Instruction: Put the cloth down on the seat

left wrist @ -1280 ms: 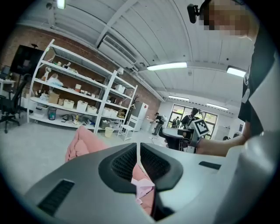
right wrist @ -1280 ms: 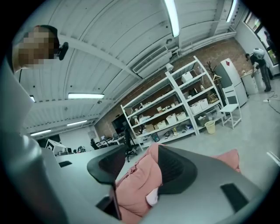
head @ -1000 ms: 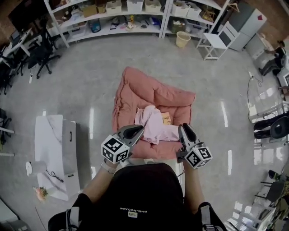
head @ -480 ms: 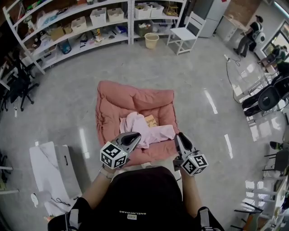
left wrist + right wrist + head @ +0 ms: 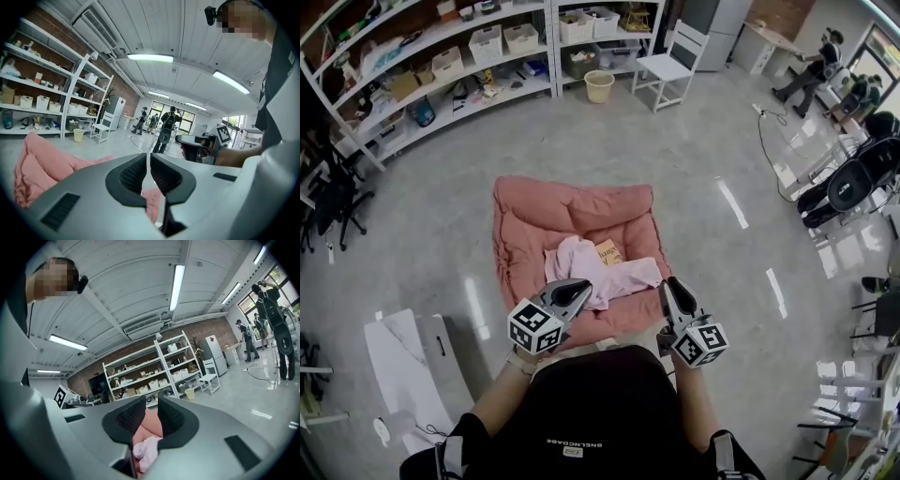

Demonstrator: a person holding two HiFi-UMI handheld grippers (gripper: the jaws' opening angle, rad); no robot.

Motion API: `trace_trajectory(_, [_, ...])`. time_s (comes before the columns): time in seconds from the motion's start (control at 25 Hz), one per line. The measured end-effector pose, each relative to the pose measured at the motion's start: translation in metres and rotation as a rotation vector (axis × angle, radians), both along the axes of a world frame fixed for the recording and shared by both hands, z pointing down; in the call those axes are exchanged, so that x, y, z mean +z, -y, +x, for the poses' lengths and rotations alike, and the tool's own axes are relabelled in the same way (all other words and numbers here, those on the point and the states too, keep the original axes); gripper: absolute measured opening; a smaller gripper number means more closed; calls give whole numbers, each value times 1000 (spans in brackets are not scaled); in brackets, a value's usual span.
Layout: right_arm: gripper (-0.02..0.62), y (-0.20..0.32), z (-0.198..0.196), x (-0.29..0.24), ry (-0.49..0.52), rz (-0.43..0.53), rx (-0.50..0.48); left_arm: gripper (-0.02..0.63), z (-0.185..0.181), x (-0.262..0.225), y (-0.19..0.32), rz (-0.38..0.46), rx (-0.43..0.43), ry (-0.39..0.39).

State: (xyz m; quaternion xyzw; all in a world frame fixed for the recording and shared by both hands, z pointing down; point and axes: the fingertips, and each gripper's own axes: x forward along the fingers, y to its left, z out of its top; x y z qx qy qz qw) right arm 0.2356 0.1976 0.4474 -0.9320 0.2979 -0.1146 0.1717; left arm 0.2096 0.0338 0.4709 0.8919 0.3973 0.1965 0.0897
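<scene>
The light pink cloth (image 5: 595, 272) lies crumpled on the salmon cushion seat (image 5: 572, 211) on the floor. My left gripper (image 5: 581, 289) hovers over the seat's front edge at the cloth's near side, its jaws shut with nothing between them. My right gripper (image 5: 668, 286) is at the cloth's right end, jaws shut and holding nothing. In the right gripper view the cloth (image 5: 146, 451) and seat (image 5: 151, 425) show below my right gripper (image 5: 151, 404). In the left gripper view my left gripper (image 5: 148, 161) points across the room with the seat (image 5: 42, 168) at the left.
A small orange-brown book (image 5: 607, 251) lies on the seat beside the cloth. White shelving (image 5: 487, 47), a white chair (image 5: 670, 66) and a yellow bin (image 5: 598, 86) stand at the back. A white table (image 5: 408, 366) is at lower left. Office chairs (image 5: 848, 187) and people (image 5: 820, 56) are at right.
The head view has swung, so the seat sits further left in the picture. Both grippers stay at the seat's front edge. The cloth lies still on the seat.
</scene>
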Motion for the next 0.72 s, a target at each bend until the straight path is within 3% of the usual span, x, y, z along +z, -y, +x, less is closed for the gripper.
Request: trace_trajectory(0.72, [97, 28, 9, 15, 66, 29, -37, 15, -3, 6, 23, 15, -31, 10])
